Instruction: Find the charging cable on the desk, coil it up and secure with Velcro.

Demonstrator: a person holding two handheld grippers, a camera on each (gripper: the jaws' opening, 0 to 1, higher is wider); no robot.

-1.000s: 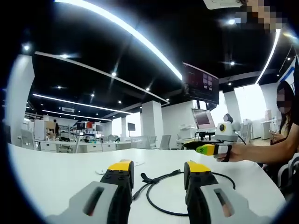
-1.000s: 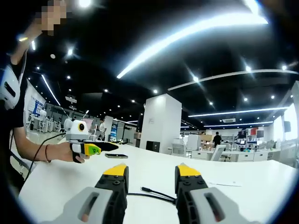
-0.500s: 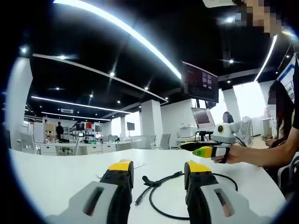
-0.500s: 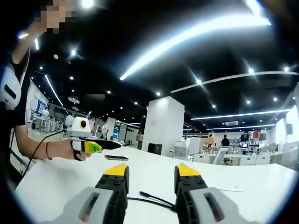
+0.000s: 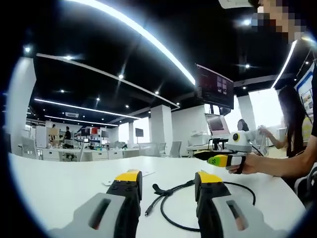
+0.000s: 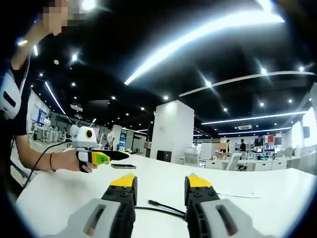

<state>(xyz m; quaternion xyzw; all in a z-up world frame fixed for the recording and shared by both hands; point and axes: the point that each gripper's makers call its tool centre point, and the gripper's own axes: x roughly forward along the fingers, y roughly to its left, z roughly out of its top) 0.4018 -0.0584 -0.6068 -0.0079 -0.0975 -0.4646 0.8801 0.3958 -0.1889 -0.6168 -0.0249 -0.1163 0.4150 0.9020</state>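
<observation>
The desk (image 5: 59,183) is plain white in both views. On it the charging cable (image 5: 171,191) is black along its whole loop, and the Velcro strap (image 5: 159,189) near one end is black too. The left gripper (image 5: 166,178) has grey bodies, black jaws and yellow tips; the right gripper (image 6: 161,181) is coloured the same. Seen from the side, each gripper carries a yellow-green patch, perhaps with a printed mark, too small to read. A small flat object (image 6: 123,166) lying on the desk looks dark. The ceiling (image 5: 124,44) is black, crossed by white light strips.
</observation>
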